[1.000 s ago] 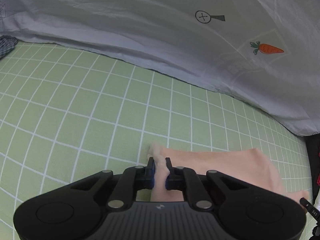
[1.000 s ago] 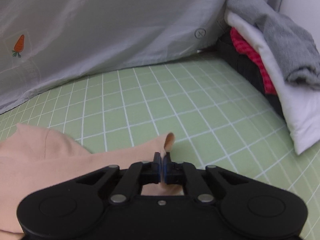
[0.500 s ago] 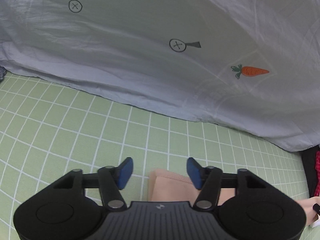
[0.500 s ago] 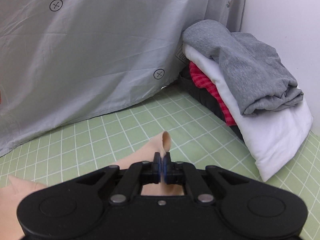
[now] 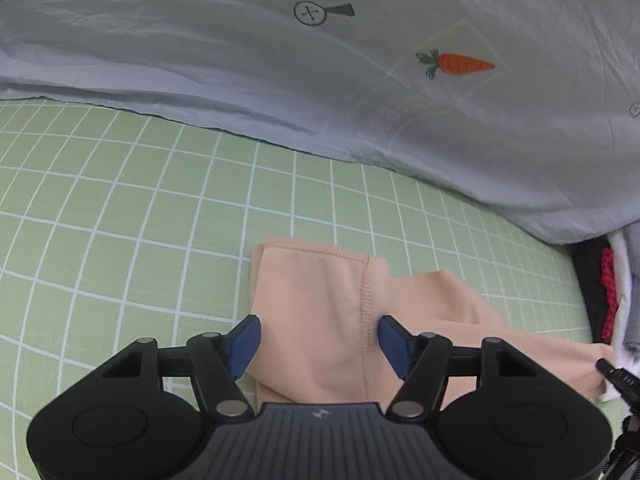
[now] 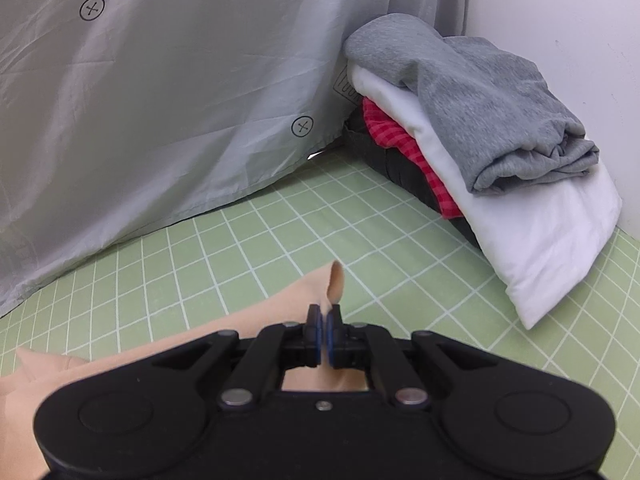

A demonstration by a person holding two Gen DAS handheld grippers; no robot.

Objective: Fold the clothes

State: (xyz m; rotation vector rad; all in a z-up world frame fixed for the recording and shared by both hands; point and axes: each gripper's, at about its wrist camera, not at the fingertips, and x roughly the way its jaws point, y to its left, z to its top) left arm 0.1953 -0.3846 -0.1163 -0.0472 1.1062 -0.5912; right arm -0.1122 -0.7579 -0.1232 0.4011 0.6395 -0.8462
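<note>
A peach garment [image 5: 312, 280] lies partly folded on the green grid mat [image 5: 120, 220], its stitched seam running toward me. My left gripper [image 5: 318, 326] hangs open just above it, blue pads on either side of the cloth and not touching it. In the right wrist view my right gripper [image 6: 324, 314] is shut on an edge of the same peach garment [image 6: 280, 300], and a small flap of cloth sticks up past the pads. The rest of the garment trails off to the lower left there.
A grey sheet [image 5: 360, 80] with a carrot print hangs along the back of the mat. At the right, against a white wall [image 6: 560, 20], sits a stack of folded clothes [image 6: 480, 120]: grey on top, then white, red and black.
My left gripper has opened and let go of the peach cloth, which now lies flat below it. The right gripper, still pinching its edge, has swung toward the stack of clothes.
</note>
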